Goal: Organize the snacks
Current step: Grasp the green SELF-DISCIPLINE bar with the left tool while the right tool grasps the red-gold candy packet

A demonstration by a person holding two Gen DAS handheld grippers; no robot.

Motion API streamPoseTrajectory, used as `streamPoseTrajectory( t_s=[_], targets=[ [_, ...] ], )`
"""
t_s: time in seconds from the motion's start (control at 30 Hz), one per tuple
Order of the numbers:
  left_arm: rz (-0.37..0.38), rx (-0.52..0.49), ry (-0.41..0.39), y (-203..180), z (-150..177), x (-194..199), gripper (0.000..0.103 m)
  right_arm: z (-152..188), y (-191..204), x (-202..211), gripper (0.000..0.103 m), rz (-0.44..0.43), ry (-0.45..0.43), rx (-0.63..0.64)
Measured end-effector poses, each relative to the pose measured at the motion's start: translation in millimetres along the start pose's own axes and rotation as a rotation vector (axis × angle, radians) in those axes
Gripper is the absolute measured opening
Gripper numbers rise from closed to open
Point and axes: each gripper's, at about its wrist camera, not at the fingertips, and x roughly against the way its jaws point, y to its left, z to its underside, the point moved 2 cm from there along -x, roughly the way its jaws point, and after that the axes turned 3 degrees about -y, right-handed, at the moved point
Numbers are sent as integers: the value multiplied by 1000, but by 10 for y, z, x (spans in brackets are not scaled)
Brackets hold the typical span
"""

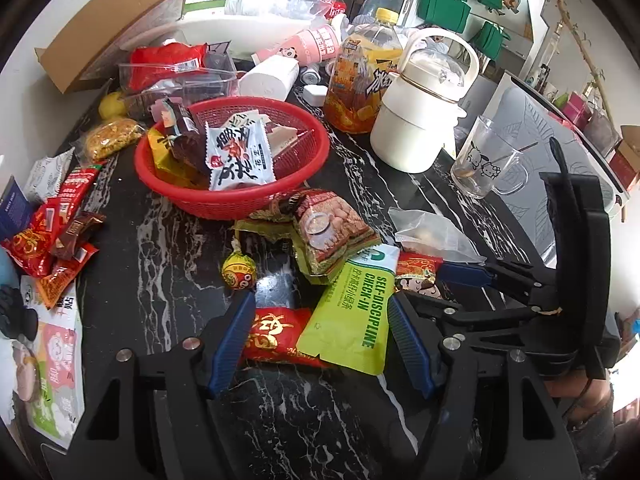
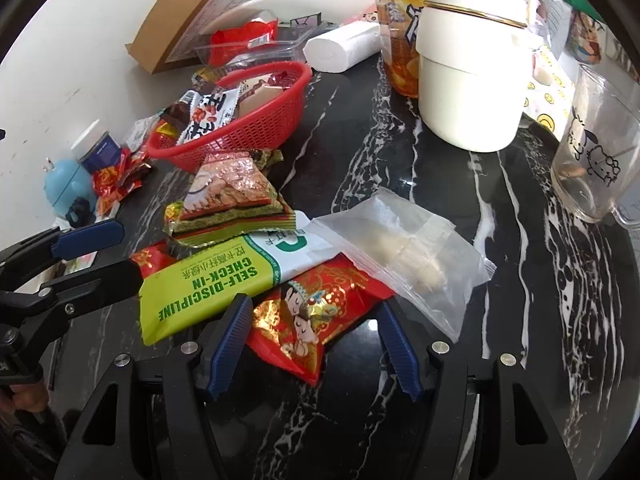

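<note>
Hovering low over the dark marbled surface (image 1: 160,240), left gripper (image 1: 320,340) partly open and gripping nothing, a red gold-lettered packet (image 1: 276,338) and a green pouch (image 1: 352,312) lying between its blue fingers (image 1: 230,344), neither visibly pressed. Right gripper (image 2: 316,332) likewise partly open and empty, straddling a red cartoon-figure packet (image 2: 312,312), a clear zip bag (image 2: 412,264) just ahead-right. Beyond both, a red basket (image 1: 172,188) already holding snack packets.
</note>
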Motion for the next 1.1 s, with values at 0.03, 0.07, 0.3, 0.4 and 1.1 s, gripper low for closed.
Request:
streamPoseTrajectory(
  t_s=[0.03, 0.07, 0.3, 0.4, 1.1],
  targets=[
    [8, 3, 6, -1, 1, -23, 67, -3, -4, -15, 65, 4, 1, 3],
    [14, 3, 9, -3, 0, -38, 67, -2, -6, -26, 65, 8, 0, 7],
    [45, -40, 23, -122, -17, -144, 67, 44, -60, -1, 29, -2, -6, 18],
    [53, -60, 35, -179, -16, -202, 67, 73, -110, 33, 26, -18, -8, 3],
    [-63, -179, 114, -540, 126, -674, 56, 345, -524, 353, 26, 13, -29, -73]
  ],
)
